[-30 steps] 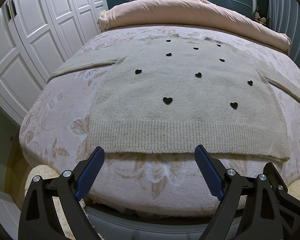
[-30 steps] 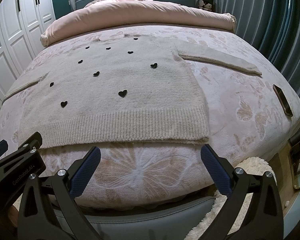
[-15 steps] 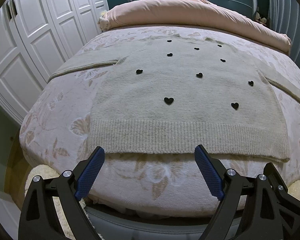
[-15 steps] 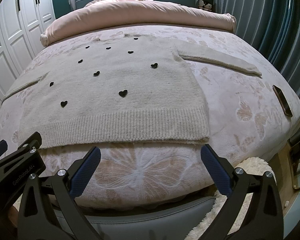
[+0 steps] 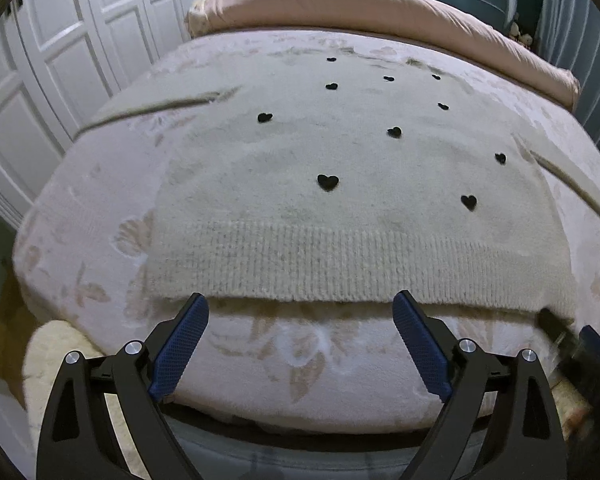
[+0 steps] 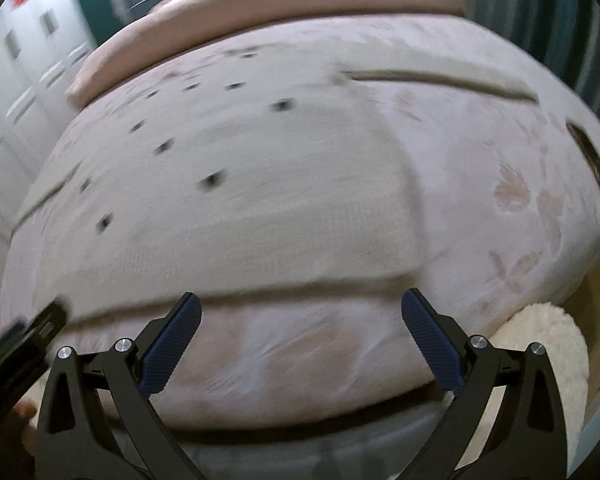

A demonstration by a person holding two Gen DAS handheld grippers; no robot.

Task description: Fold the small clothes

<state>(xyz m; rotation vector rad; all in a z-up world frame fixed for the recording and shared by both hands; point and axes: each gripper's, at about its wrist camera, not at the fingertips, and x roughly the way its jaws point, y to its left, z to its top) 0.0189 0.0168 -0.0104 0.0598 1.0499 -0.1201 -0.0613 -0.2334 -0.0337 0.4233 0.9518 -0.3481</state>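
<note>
A cream knit sweater (image 5: pixel 340 200) with small black hearts lies flat on the bed, sleeves spread, ribbed hem toward me. It also shows, blurred, in the right wrist view (image 6: pixel 240 208). My left gripper (image 5: pixel 300 312) is open and empty, its fingertips just below the hem's left half. My right gripper (image 6: pixel 300 308) is open and empty, just below the hem's right half. The tip of the right gripper shows at the left wrist view's right edge (image 5: pixel 556 328).
The bed (image 5: pixel 300 360) has a pink floral cover and a rolled pink duvet (image 5: pixel 380 0) at the head. White wardrobe doors (image 5: pixel 60 60) stand left. A dark phone (image 6: pixel 592 156) lies near the bed's right edge. A fluffy rug (image 6: pixel 548 344) lies on the floor.
Both grippers have moved forward toward the sweater's hem, which now sits just above the fingertips. The right wrist view is blurred and tilted. Both grippers remain open.
</note>
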